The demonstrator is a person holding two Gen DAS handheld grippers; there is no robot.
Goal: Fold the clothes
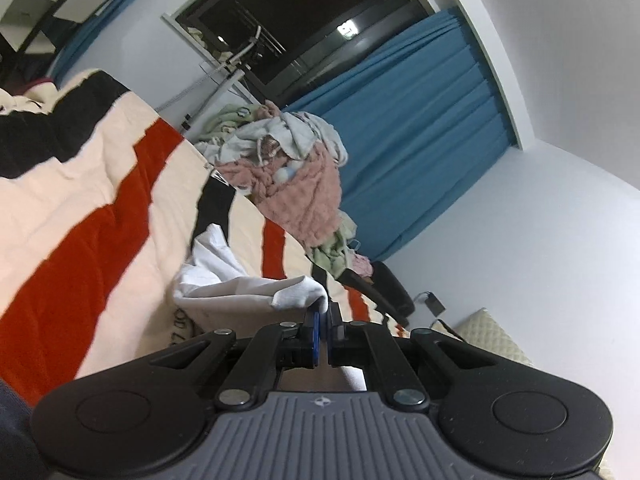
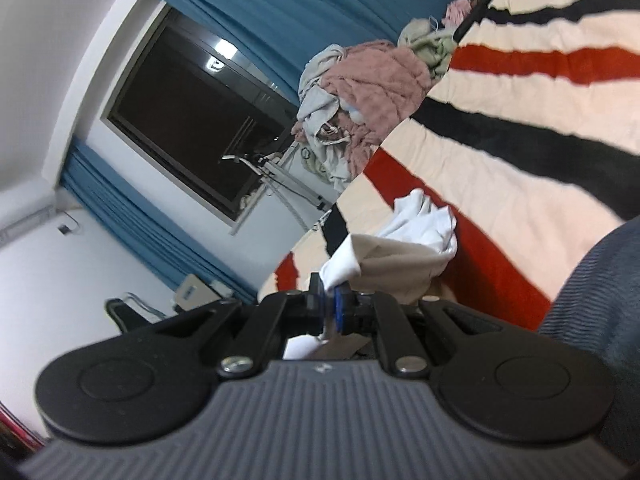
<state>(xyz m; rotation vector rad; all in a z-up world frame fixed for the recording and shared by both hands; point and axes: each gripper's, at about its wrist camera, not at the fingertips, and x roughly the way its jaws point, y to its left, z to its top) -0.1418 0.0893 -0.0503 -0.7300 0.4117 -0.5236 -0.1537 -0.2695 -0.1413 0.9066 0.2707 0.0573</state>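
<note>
Two views, one garment. From my left wrist, my left tongs (image 1: 323,312) at lower centre are clamped on a white corner of the shirt (image 1: 224,280), which hangs over the striped blanket (image 1: 80,208); a heap of clothes (image 1: 288,168) sits mid-frame.

From my right wrist, my right tongs (image 2: 330,300) at lower centre pinch another white edge of the shirt (image 2: 400,256), with the blanket (image 2: 520,160) filling the right.

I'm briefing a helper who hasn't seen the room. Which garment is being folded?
On the striped bedspread, well short of the clothes heap by the blue curtain, is a white-and-beige garment. It alone is pinched by both claws.
</note>
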